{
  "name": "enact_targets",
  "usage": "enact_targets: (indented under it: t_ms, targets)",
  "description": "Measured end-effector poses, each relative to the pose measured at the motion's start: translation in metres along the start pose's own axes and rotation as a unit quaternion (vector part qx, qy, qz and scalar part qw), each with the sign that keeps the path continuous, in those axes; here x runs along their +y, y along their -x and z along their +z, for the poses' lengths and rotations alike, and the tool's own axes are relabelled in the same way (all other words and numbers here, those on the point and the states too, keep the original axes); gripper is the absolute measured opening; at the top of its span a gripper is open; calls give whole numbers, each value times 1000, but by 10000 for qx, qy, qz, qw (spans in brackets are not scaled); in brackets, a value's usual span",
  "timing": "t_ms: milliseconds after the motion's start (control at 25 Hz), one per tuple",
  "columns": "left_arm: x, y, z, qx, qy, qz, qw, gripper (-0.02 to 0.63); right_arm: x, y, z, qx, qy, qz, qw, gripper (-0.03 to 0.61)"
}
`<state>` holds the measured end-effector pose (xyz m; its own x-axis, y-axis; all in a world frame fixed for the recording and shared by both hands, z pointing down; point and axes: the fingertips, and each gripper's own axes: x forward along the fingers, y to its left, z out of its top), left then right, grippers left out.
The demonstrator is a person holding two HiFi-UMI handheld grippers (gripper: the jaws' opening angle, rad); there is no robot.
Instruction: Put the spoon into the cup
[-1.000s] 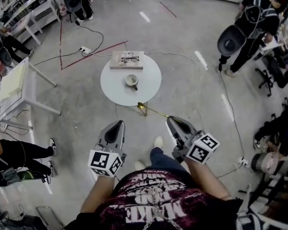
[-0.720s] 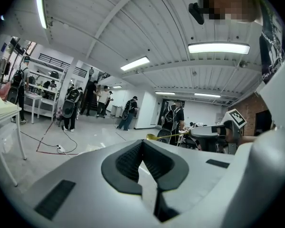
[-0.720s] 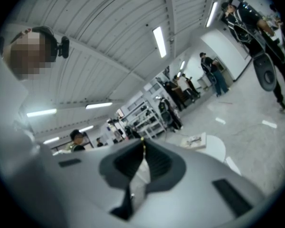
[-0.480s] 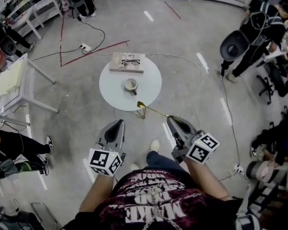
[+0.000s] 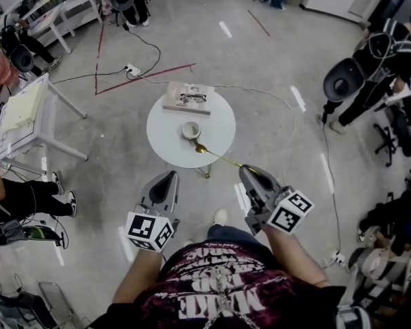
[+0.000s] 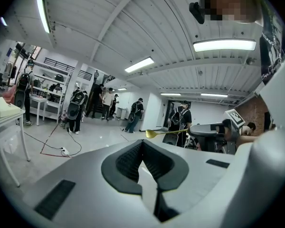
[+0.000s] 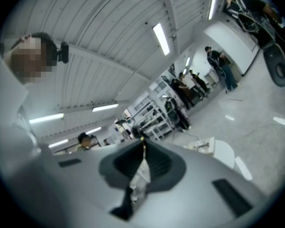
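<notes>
Nearest, well short of the cup (image 5: 190, 129), the left gripper (image 5: 168, 177) is seen closed and empty. Beside it, the spoon (image 5: 216, 155) is clamped by its handle in the right gripper (image 5: 247, 171), its bowl held just beside the cup, above the table (image 5: 219, 132). Beyond the cup, a book (image 5: 188, 98) is laid.

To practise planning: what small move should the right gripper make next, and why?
Probably ease the spoon forward until its bowl is over the cup: the right gripper grips its handle, and the bowl hangs just short of the near rim.
</notes>
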<state>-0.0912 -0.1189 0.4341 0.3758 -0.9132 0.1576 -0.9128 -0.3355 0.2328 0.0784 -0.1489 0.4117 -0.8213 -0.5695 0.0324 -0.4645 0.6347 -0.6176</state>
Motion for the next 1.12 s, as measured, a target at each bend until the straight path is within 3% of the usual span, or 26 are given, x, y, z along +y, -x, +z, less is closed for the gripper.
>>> enact_targets:
  t_ms: [480, 1120]
  targets:
    - [-16, -29, 11, -139, -115, 369, 9992, 31, -35, -2, 33, 37, 10, 359, 9993, 37]
    - [-24, -32, 10, -85, -233, 790, 9966, 31, -55, -1, 46, 40, -192, 662, 9976, 37]
